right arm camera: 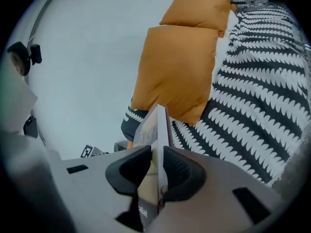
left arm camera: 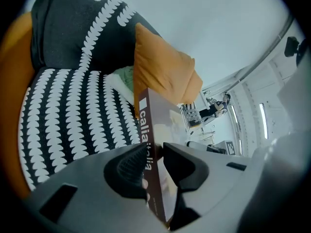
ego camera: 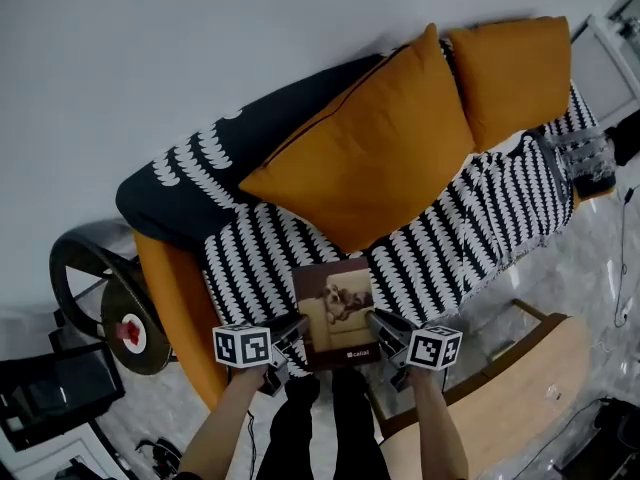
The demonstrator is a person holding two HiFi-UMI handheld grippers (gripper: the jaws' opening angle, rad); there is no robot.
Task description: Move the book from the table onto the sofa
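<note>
A brown book with a dog photo on its cover hangs flat over the front edge of the sofa, which wears a black-and-white patterned cover. My left gripper is shut on the book's left edge, my right gripper on its right edge. The left gripper view shows the book's spine clamped between the pads. Seen from the right gripper view, the book's edge is pinched between the dark pads, with the patterned seat beyond.
Two orange cushions lean on the sofa's back. A wooden table stands at lower right. A round dark stool sits left of the sofa's orange arm. The person's legs are below the book.
</note>
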